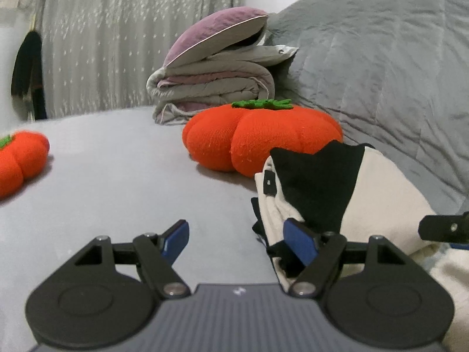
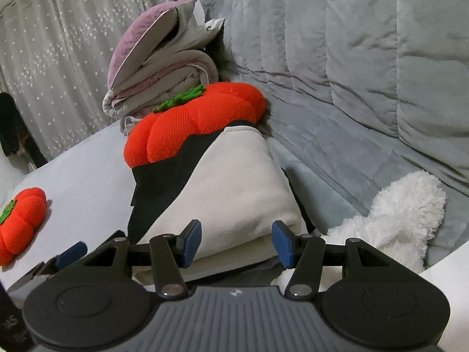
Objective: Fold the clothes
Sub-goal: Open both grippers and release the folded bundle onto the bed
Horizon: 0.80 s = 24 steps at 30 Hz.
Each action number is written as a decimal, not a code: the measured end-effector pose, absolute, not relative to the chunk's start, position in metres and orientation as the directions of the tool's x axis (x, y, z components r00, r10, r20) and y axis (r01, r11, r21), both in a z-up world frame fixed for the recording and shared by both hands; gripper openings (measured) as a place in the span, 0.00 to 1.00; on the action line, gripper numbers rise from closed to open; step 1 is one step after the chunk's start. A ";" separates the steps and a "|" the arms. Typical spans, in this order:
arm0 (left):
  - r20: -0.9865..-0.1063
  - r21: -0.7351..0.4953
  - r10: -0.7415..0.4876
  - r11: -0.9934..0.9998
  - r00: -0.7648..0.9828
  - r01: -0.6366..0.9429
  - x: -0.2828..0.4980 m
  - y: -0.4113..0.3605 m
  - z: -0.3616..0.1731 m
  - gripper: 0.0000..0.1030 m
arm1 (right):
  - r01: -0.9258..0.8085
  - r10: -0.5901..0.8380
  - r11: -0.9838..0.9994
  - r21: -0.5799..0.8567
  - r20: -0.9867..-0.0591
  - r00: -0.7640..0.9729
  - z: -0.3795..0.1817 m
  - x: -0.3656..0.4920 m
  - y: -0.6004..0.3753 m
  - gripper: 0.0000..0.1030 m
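Note:
A folded cream and black garment [image 1: 366, 205] lies on the pale grey bed sheet [image 1: 117, 176]. In the left wrist view my left gripper [image 1: 239, 242] is open over bare sheet, and its right pad [image 1: 299, 243] sits against the garment's left edge. In the right wrist view the same garment [image 2: 234, 182] stretches away from my right gripper [image 2: 237, 243]. That gripper is open low over the garment's near edge, and its pads do not press on the cloth. The left gripper's blue pad [image 2: 70, 252] shows at the lower left.
A large orange pumpkin cushion [image 2: 199, 117] sits just beyond the garment, with a smaller one [image 2: 17, 223] to the left. Folded bedding [image 2: 164, 70] is stacked behind. A grey quilted blanket [image 2: 351, 73] rises on the right, with a white fluffy item [image 2: 404, 214] beside the garment.

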<state>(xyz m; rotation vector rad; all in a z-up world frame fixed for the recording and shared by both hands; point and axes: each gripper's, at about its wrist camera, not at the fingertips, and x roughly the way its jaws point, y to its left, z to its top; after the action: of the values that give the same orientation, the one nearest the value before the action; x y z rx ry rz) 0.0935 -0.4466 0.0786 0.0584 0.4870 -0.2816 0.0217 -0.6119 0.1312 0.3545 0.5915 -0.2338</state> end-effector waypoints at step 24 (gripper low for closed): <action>-0.515 -0.036 -0.263 0.958 0.816 0.286 0.060 -0.425 0.089 0.78 | 0.321 -0.151 0.928 0.189 -0.598 0.787 0.136 0.008 -0.603 0.58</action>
<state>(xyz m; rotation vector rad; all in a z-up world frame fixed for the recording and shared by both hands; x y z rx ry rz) 0.0597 -0.4253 0.0890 0.0433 0.5429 -0.2928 0.0078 -0.6033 0.1360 0.2901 0.6148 -0.2583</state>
